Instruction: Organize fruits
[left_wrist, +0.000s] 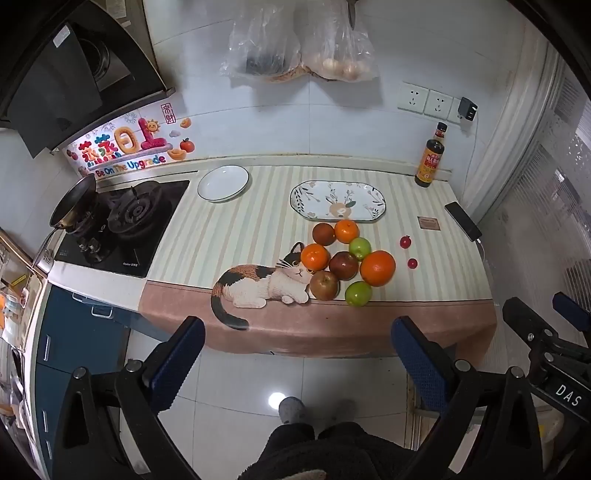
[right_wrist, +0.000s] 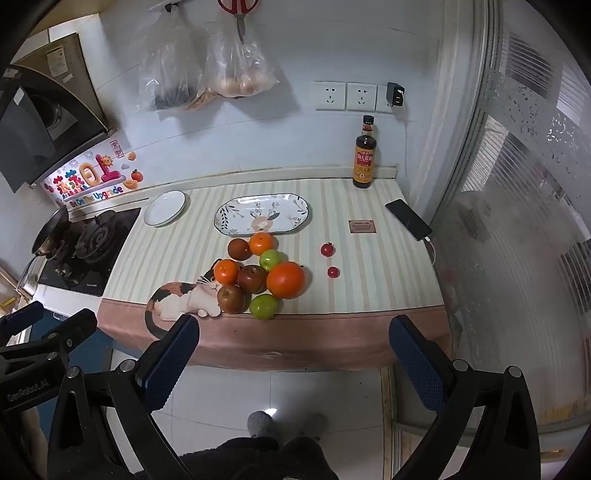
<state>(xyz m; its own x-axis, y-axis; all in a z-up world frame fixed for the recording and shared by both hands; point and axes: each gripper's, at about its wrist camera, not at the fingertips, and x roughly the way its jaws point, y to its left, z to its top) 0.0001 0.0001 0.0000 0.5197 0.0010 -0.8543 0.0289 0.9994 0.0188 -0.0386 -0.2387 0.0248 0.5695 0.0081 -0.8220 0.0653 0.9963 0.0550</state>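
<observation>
Nothing sorted yet: your heap of oranges, red apples, green apples (left_wrist: 341, 262) sits near counter's front edge, two small red cherry tomatoes (left_wrist: 405, 242) apart. Oval floral plate (left_wrist: 373, 212) and round white plate (left_wrist: 207, 194) bare. Left gripper (left_wrist: 297, 356), right gripper (right_wrist: 293, 354) spread wide, holding nothing, short of counter.

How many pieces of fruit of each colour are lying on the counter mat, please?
Orange: 3
Dark red or brown: 3
Green: 2
Small red: 2
Total: 10
</observation>
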